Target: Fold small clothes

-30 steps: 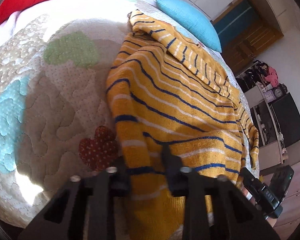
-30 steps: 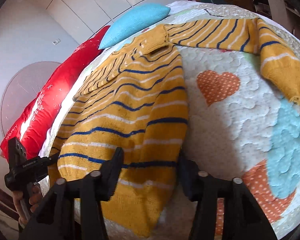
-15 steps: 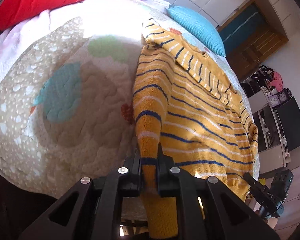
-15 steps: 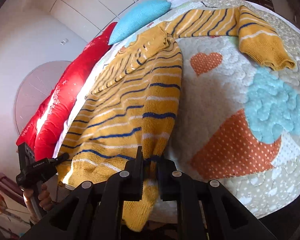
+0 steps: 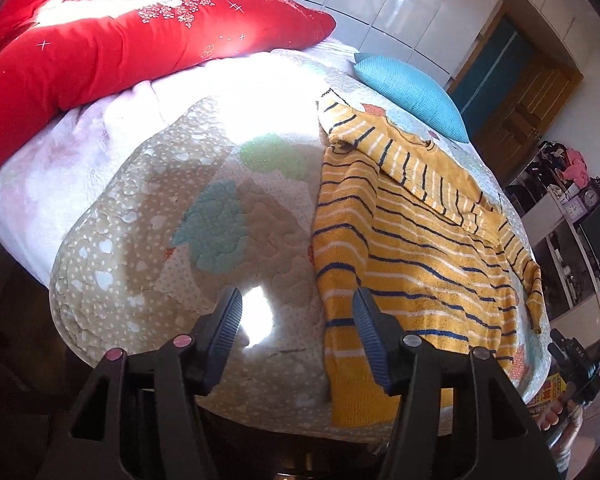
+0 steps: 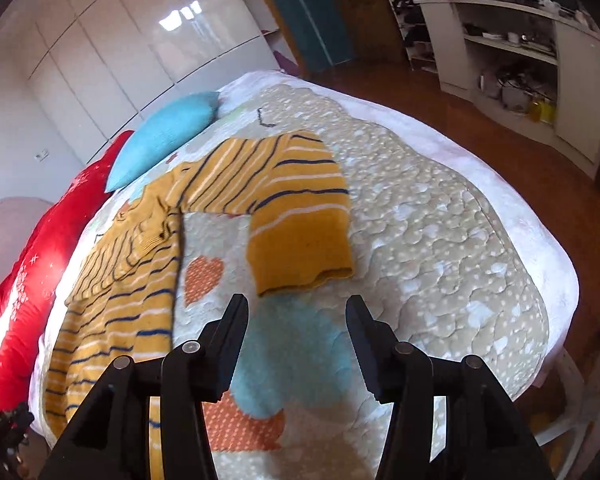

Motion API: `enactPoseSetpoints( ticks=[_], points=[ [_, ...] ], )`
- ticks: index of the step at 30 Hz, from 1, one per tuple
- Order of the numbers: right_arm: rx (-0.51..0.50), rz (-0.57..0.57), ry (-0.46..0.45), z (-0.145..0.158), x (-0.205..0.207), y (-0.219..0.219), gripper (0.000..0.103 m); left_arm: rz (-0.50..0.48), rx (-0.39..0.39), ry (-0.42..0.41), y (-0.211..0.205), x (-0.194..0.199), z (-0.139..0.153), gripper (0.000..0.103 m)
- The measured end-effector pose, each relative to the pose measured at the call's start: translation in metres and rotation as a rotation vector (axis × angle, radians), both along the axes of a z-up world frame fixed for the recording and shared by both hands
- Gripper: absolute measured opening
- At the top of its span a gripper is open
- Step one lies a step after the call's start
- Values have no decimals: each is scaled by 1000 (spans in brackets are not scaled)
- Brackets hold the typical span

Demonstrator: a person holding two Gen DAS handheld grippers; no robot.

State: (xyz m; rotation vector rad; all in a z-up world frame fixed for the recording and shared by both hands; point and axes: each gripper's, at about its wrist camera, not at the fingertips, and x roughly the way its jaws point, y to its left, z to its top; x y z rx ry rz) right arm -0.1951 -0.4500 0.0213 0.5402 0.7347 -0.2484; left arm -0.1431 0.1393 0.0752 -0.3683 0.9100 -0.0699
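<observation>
A yellow knitted sweater with blue and white stripes lies flat on the quilted bed cover. In the left wrist view it fills the right half, its hem at the bed's near edge. My left gripper is open and empty, just left of the hem. In the right wrist view the sweater's body lies at the left and one sleeve stretches right, its cuff toward me. My right gripper is open and empty, just short of that cuff.
A red pillow and a blue pillow lie at the head of the bed. White wardrobes, a wooden door and white shelves stand around the bed. The wooden floor shows right of it.
Both grippers were shut on the sweater's hem corners half a second ago. Both have let go, opened and drawn back; the right one has turned toward the sleeve.
</observation>
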Motion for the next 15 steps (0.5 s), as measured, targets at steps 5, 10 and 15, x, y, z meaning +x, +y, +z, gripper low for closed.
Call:
enactPoseSetpoints(
  ticks=[5,10,15],
  points=[
    [76,-21,8,-20,37,-16,51,-51,-2,4,-21,5,7,56],
    [147,5,-64,-4,43,-35,4,-84,-9,-11,-38,2,18,60],
    [-65,-177,-101,60,20,-81,3,-91,-3,-25,-42,0,22,61]
  ],
)
